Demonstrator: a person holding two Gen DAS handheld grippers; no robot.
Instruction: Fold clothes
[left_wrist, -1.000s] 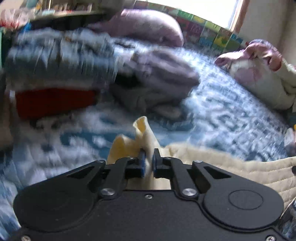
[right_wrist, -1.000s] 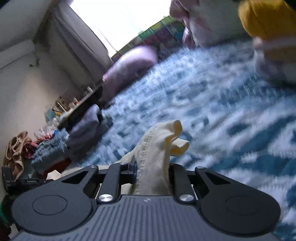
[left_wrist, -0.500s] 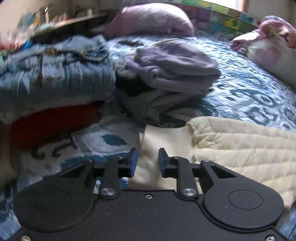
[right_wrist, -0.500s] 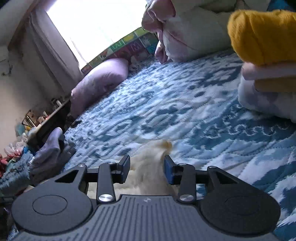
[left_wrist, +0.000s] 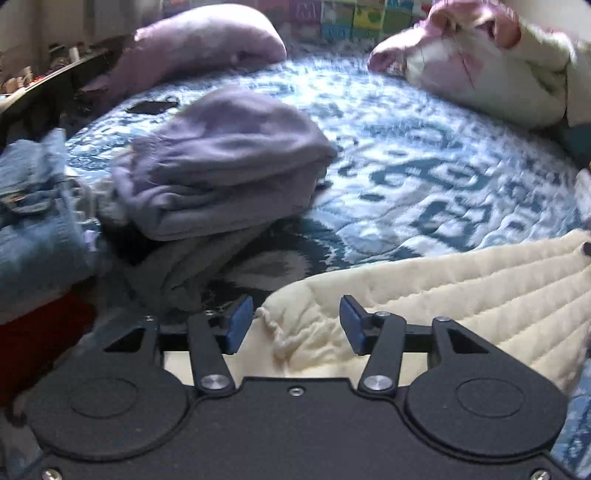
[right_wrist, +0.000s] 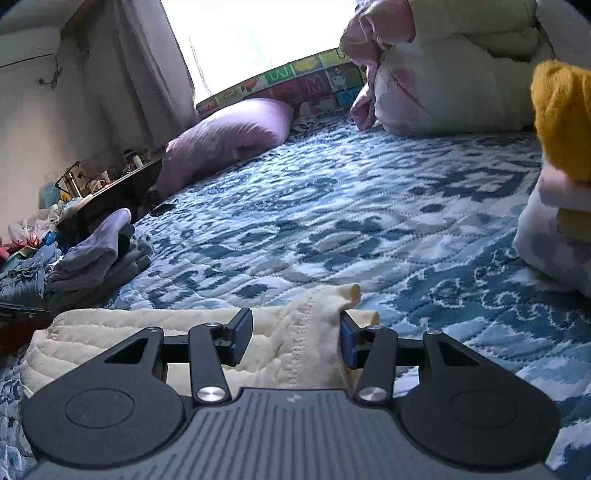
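The middle of the blue patterned bedspread (right_wrist: 369, 206) lies bare, giving room to pass. Along its left edge folded lilac clothes (left_wrist: 221, 162) and denim (left_wrist: 29, 221) (stacked close together) block the way; a lilac pillow (right_wrist: 225, 136) and bundled bedding (right_wrist: 443, 81) crowd the far edge.

Both wrist views low, close over bed quilt (left_wrist: 424, 155), sharing cream garment (right_wrist: 155, 328), purple pillow (left_wrist: 207, 40)

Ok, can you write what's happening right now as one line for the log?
task: fold clothes | left gripper: open | right gripper: open | cream quilted garment: flat on blue patterned bedspread, unheld
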